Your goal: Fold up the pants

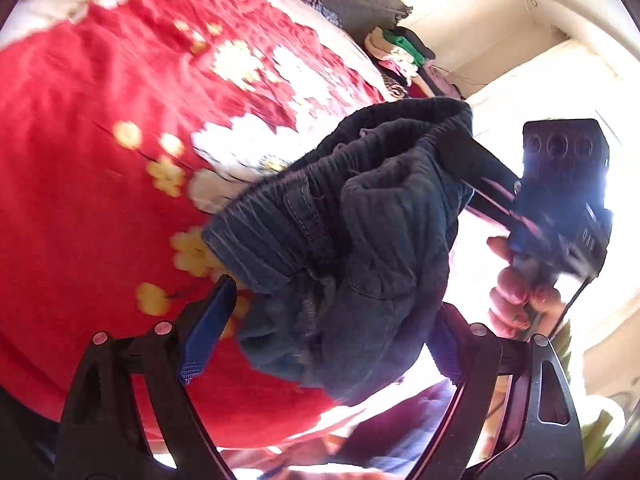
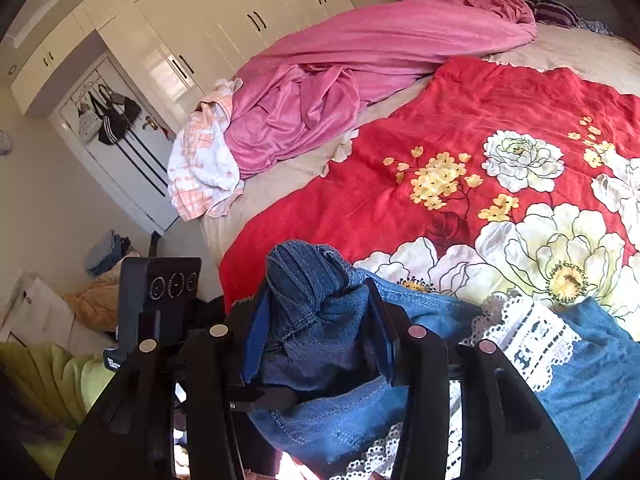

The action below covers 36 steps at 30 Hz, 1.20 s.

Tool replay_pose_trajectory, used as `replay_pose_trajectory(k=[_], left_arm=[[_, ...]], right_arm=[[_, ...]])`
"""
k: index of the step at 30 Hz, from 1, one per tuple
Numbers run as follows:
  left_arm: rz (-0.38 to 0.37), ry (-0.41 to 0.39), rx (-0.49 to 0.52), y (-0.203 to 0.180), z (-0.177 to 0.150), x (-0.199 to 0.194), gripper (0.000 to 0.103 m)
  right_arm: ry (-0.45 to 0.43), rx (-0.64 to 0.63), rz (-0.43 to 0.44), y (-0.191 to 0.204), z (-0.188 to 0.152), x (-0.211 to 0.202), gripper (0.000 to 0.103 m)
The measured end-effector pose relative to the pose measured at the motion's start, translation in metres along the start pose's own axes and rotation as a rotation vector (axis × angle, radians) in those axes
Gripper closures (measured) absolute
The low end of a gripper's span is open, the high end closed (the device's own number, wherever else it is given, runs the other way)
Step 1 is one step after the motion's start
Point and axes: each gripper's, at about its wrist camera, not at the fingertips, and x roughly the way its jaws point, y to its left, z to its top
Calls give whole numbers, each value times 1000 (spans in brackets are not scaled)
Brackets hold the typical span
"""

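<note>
The blue denim pants (image 1: 360,220) hang bunched above the red flowered bedspread (image 1: 100,200). In the left wrist view my left gripper (image 1: 328,332) stands open, its blue pads (image 1: 208,328) wide on either side of the lower folds, the left pad clear of the cloth. My right gripper (image 1: 476,160) comes in from the right with a hand (image 1: 516,296) behind it and pinches the ribbed waistband. In the right wrist view the right gripper (image 2: 316,300) is shut on a wad of the denim pants (image 2: 312,280). The rest of the pants, with white lace trim (image 2: 520,340), lies on the bedspread (image 2: 480,120).
A pink blanket (image 2: 360,60) and a checked orange-white cloth (image 2: 204,164) lie at the bed's far side. White wardrobe doors (image 2: 224,32) stand behind. Clothes are piled beside the bed (image 1: 400,56), and more things lie on the floor (image 2: 104,256).
</note>
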Motion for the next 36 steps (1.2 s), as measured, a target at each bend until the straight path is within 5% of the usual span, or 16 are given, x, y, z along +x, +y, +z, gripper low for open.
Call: replay_pose_trajectory(k=[4,13,20,25,29,33,36], left_arm=[[1,6,73,-36,1,10,43],[-13,24,266,-117,-16,34,44],[-65,103,348,-135,-37,54,43],[94,70,383,-133,-32,65,43],[247,147,443,-126,-46,91,48],[302,167,494,-116,-66,94,48],[316,159,541,-115,-78,90,48]], right_arm=[[-44,16,-7,-12,-9,-27,60],[-181,95,-52,-54,-35,-96,58],[-249,207,-139,-84,-84,-148,46],[-185,193,-213,-80,-96,-138,45],[-109,160,-247,-76,-101,-114,44],[57,111,-409,-79,-119,-82,43],[76,115,-429,-81,-131,-78,40]])
